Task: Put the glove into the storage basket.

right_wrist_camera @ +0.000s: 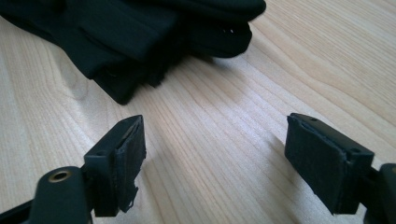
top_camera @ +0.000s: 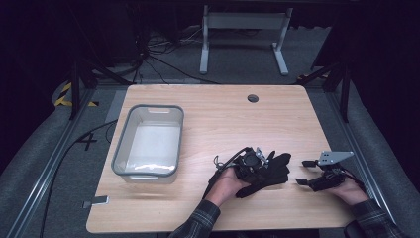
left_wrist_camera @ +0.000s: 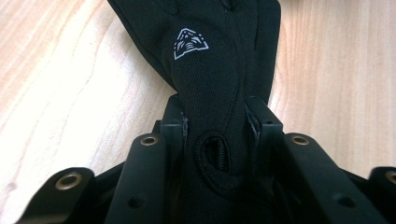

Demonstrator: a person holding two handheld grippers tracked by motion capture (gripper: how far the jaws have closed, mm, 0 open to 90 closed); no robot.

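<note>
L gripper (top_camera: 267, 166) is held low near the table's front edge, jaws pinched tight on black fabric, gripped by the L hand (top_camera: 227, 184) w/ a plaid-sleeved forearm entering from the bottom. R gripper (top_camera: 303, 172) is held just to its right, its 2 jaws spread wide apart, pads (right_wrist_camera: 128, 163) empty, cradled by the R hand (top_camera: 350, 191).

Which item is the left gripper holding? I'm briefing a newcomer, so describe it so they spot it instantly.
On the light wooden table, look right of the clear grey-rimmed plastic bin. There the left gripper clamps a black fabric glove lying on the wood. Its small white mountain logo marks it out.
</note>
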